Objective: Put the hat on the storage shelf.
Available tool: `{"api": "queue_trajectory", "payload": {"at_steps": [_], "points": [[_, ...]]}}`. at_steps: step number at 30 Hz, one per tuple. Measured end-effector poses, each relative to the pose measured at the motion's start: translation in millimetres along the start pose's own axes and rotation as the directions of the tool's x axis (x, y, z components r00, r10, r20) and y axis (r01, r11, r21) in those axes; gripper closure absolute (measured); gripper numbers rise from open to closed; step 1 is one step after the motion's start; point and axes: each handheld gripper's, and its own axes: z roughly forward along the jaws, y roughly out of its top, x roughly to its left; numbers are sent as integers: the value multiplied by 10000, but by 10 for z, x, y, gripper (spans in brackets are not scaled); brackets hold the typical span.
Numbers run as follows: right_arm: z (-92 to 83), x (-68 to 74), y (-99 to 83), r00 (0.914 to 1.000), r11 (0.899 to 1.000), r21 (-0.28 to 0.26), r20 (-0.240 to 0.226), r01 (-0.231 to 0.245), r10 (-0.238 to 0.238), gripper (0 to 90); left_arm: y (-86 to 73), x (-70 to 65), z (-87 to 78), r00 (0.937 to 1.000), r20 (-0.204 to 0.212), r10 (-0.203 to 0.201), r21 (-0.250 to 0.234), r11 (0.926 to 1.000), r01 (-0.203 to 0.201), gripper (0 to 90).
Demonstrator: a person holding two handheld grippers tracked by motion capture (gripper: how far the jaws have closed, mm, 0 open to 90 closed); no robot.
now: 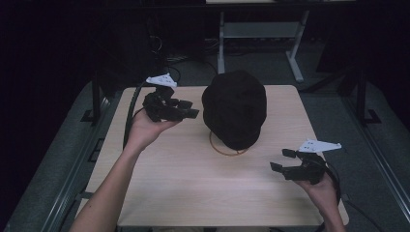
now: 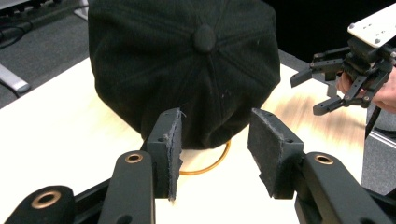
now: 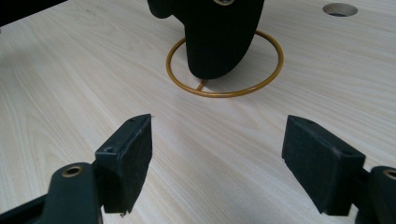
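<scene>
Your left claw (image 2: 215,154) stands apart, empty, just beside the black cap (image 1: 234,108) perched on its gold wire stand (image 3: 225,65) near the tabletop's (image 1: 193,193) far edge. Your right claw (image 3: 217,163) also gapes empty near the right edge. Nudge the cap sideways and the light stand could tip.

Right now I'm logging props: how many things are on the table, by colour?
Black: 1, the cap
Gold: 1, the ring stand under it
Total: 2
</scene>
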Motion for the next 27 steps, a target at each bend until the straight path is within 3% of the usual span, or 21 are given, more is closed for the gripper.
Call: {"api": "queue_trajectory", "payload": {"at_steps": [27], "points": [[47, 49, 17, 10000, 9999, 125, -8, 98, -98, 242, -381, 7, -77, 9989, -186, -439, -78, 9990, 437, 534]]}}
